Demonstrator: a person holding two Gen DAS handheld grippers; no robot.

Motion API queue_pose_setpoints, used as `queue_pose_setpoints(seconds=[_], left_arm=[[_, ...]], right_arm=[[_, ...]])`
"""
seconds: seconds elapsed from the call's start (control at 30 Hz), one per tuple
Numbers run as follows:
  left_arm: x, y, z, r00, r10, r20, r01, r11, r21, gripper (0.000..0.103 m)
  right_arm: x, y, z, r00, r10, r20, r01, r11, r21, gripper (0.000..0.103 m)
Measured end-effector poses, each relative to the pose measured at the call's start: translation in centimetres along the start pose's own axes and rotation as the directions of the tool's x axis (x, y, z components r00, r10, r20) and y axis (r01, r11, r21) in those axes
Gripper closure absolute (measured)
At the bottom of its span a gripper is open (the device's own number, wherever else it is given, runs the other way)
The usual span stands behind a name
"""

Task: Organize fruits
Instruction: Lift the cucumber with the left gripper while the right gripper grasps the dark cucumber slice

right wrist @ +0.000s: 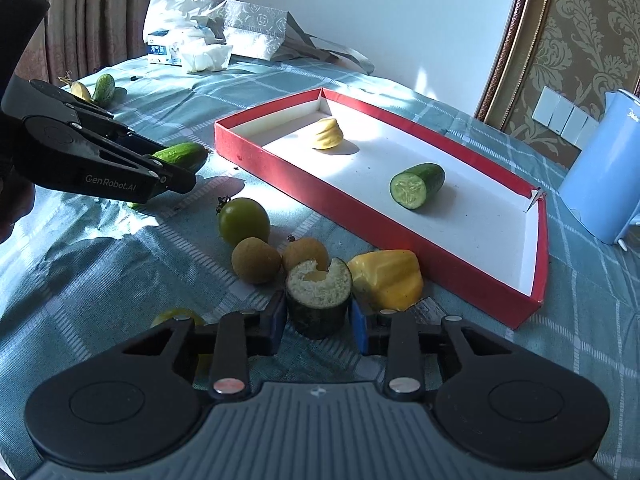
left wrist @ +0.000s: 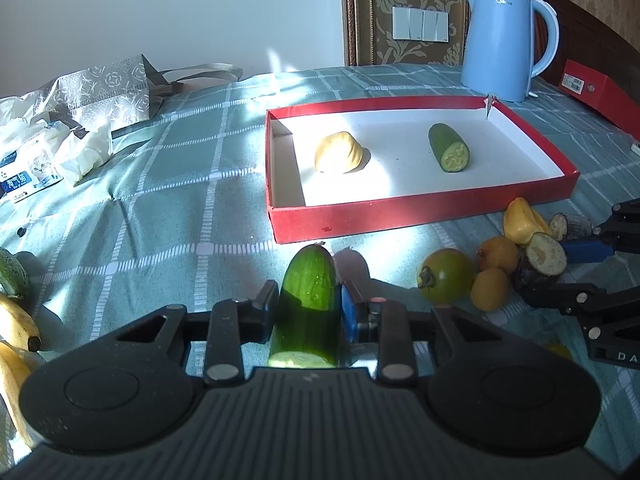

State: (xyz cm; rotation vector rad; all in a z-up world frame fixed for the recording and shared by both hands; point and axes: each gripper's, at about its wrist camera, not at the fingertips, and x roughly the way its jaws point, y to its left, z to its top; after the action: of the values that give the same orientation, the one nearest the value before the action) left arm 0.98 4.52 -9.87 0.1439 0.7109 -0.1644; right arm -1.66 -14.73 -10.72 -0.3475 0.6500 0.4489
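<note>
Both hand-held grippers clamp produce beside the red tray (left wrist: 420, 212): the left (left wrist: 308, 312) a cucumber half (left wrist: 310, 300), the right (right wrist: 318, 320) a dark cut chunk (right wrist: 319, 296), each best lifted clear of the tray's rim before release.

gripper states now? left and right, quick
Left gripper: closed on the cucumber half.
Right gripper: closed on the dark-skinned cut piece with pale flesh.

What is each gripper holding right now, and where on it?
Left gripper is shut on the cucumber piece, across its sides near the cut end. Right gripper is shut on the dark-skinned chunk, pads on its skin, pale cut face up.
</note>
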Motion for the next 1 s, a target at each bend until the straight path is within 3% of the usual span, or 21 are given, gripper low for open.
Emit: queue_pose_setpoints(seconds=[0.57, 1.0], left_arm=[[0.5, 0.5, 1.0, 0.997, -0.009, -0.070, 0.006, 0.999, -0.046, 0.073], [0.7, 0.3, 1.0, 0.996, -0.006, -0.086, 0.004, 1.000, -0.029, 0.073]], right_arm=[[-1.7, -0.8, 0.1, 1.000, -0.021, 0.014, 0.020, 0.997, 0.068, 0.071], [-2.4, -1.6, 0.4, 0.999, -0.035, 0.021, 0.032, 0.995, 0.096, 0.071]])
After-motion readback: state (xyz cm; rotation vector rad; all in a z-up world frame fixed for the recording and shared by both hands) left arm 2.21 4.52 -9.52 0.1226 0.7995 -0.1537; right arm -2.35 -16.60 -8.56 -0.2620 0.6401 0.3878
